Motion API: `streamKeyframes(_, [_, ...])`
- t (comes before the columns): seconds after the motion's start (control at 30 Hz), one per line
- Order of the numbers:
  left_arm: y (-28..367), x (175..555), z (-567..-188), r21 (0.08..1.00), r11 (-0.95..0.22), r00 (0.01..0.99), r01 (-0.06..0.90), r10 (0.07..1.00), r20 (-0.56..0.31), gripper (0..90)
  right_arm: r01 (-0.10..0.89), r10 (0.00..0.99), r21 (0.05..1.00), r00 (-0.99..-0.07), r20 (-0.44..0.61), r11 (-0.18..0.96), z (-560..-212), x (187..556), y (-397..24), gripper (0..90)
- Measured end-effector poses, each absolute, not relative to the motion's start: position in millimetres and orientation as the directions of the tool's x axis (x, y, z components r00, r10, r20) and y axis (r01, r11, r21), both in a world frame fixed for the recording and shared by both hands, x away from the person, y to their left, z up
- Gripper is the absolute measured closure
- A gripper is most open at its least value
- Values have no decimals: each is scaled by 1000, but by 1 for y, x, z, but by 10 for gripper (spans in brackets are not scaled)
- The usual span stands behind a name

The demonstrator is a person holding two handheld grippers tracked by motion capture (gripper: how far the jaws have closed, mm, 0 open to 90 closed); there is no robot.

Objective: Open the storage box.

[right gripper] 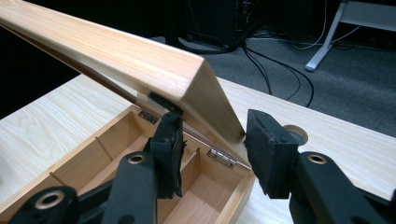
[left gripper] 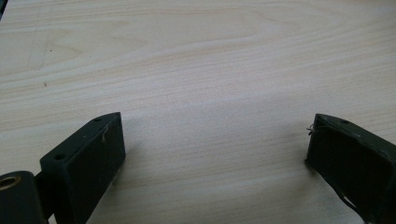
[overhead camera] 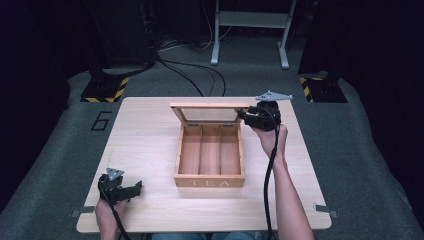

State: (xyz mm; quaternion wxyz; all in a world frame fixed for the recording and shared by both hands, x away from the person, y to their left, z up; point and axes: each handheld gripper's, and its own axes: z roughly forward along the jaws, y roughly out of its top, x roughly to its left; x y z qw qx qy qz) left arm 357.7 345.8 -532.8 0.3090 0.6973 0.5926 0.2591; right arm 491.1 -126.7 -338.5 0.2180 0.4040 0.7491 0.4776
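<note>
Right claw (right gripper: 212, 154) pinches the raised lid (right gripper: 140, 60) of the tea box (overhead camera: 210, 181); left claw (left gripper: 215, 154) spread.

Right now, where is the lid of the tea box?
In the high view the lid stands raised at the far edge of the tea box, mid-table, with the right gripper closed on its right end.

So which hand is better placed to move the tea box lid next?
Right: the right gripper already has its jaws around the lid side frame. The left gripper sits open over bare table, away from the box.
</note>
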Motion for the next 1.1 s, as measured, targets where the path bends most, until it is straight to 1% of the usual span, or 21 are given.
streamKeyframes(1.1, [345, 357, -533, 735, -103, 162, 670, 987, -9, 42, 395, 817, 893, -574, 57, 216, -339, 490, -126, 571])
